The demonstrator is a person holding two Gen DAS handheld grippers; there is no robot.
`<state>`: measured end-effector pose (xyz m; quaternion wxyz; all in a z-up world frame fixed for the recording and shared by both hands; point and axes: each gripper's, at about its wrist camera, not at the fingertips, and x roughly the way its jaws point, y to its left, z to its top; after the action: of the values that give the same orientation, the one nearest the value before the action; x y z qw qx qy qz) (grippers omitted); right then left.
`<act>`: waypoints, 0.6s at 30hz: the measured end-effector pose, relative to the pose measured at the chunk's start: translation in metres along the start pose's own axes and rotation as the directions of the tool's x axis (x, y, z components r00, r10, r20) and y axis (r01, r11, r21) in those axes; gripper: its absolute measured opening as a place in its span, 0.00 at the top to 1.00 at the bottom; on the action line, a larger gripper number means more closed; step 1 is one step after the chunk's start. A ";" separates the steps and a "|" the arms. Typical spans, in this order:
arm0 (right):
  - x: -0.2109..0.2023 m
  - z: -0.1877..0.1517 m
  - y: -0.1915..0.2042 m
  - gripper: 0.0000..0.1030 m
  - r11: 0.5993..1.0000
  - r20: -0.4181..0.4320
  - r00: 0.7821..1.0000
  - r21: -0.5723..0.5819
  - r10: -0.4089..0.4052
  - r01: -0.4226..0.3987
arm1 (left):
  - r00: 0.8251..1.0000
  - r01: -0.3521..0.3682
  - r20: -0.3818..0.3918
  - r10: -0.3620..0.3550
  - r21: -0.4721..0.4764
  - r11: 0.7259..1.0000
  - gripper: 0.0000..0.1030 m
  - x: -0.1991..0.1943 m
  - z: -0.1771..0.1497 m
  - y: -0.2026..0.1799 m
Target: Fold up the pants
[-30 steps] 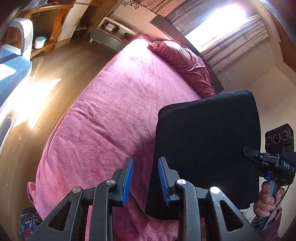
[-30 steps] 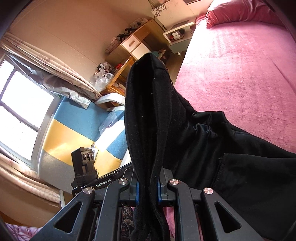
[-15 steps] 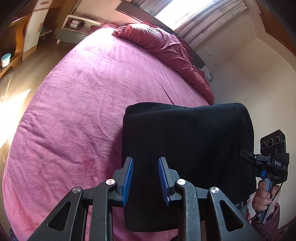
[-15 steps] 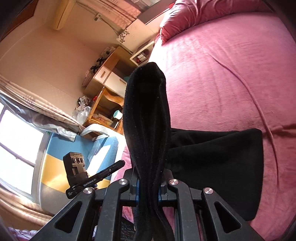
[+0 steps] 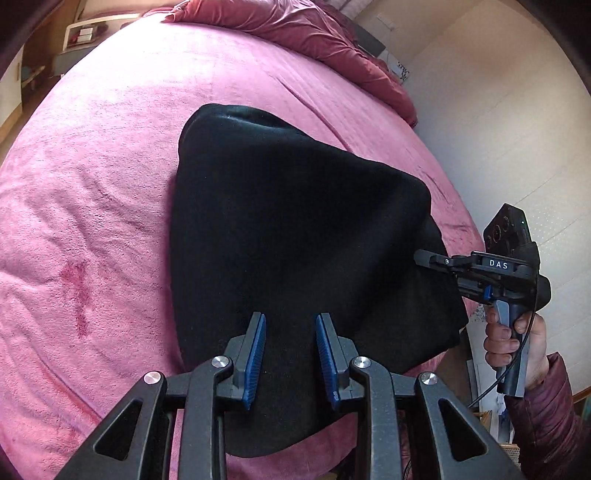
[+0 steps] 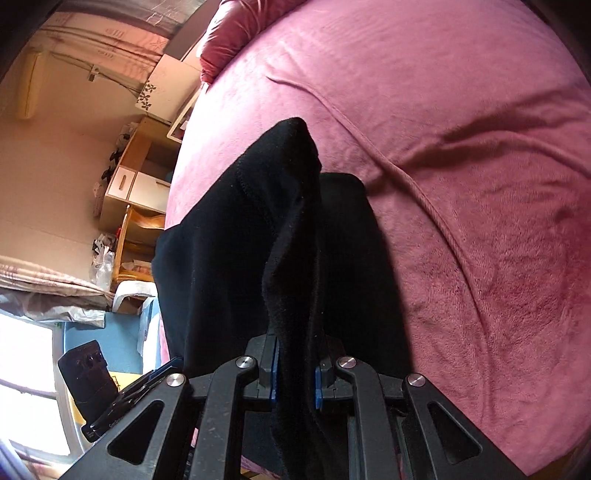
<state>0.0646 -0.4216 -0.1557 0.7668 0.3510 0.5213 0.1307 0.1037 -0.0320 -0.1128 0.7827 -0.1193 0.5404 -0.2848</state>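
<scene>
The black, soft-fabric pants lay folded on the pink fleece-covered bed, spreading directly ahead of both grippers. The left hand-held gripper hovered just above the near part of the pants with its blue-padded fingers parted by a moderate gap and nothing between them. To its right, the right hand-held gripper reached in from the side and met the right edge of the cloth, a bare hand in a dark red quilted sleeve gripping its handle.

In the right wrist view, the right hand-held gripper was clamped on a thick bunch of the pants, which rose as a raised fold straight ahead of the fingers and blocked much of the view forward; the rest of the cloth lay flat on the bed beneath and to the left.

Beyond the pants, at the far end of the bed, lay dark red crumpled pillows. Left of the right gripper stood a light wooden cabinet with white drawers, with a blue and yellow surface below it near a bright window. The left gripper's camera housing showed at the lower left.
</scene>
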 end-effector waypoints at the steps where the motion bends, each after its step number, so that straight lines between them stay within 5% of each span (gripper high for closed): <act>1: 0.001 0.000 -0.002 0.86 1.000 0.006 1.000 0.015 0.017 -0.017 | 1.000 -0.004 -0.003 0.004 0.001 1.000 0.72 0.002 -0.001 -0.002; 6: -0.020 -0.006 -0.007 0.79 0.996 0.065 0.996 0.072 0.056 -0.061 | 1.000 0.002 0.000 -0.002 -0.001 1.000 0.72 -0.001 0.001 -0.004; 8: -0.042 -0.013 -0.007 0.65 0.996 0.112 0.993 0.076 0.044 -0.053 | 1.000 0.011 0.020 -0.011 -0.011 1.000 0.72 -0.007 0.003 -0.002; 12: -0.086 -0.038 0.001 0.64 0.993 0.164 0.983 0.063 0.084 -0.095 | 0.997 0.034 0.073 -0.031 -0.041 0.999 0.72 -0.029 -0.001 0.010; 18: -0.084 -0.091 0.016 0.64 0.982 0.068 0.984 0.080 0.167 -0.172 | 0.992 0.024 0.124 -0.015 -0.065 0.998 0.72 -0.049 -0.007 0.025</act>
<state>-0.0494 -0.4209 -0.1047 0.7526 0.4305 0.4711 0.1623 0.0930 0.0172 -0.0898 0.8074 -0.1679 0.4988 -0.2664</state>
